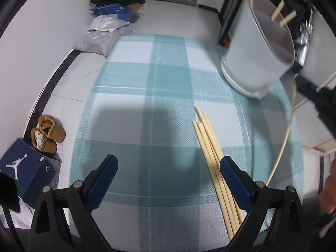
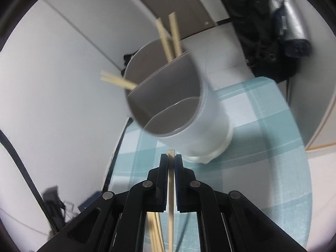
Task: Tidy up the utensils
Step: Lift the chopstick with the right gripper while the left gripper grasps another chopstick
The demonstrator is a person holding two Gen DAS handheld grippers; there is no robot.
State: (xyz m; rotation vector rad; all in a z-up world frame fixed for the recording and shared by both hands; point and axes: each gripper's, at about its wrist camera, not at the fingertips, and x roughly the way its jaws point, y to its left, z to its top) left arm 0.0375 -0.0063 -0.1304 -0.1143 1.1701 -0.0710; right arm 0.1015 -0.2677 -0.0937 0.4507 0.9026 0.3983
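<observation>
Chopstick (image 2: 170, 180), a single one, is pinched between the clenched right gripper (image 2: 171, 157) fingers, its tip just short of the divided holder (image 2: 189, 113) ahead. Come in crooked and it could strike the rim and slip. Left gripper (image 1: 168, 163) hangs spread, spare chopsticks (image 1: 212, 147) by its right finger.

The left tool (image 1: 168, 168) hangs low with its jaws spread wide and nothing between them. The right tool (image 2: 171, 157) has its jaws pressed together, pinching a thin stick (image 2: 171, 189) that points toward 12 o'clock.
</observation>
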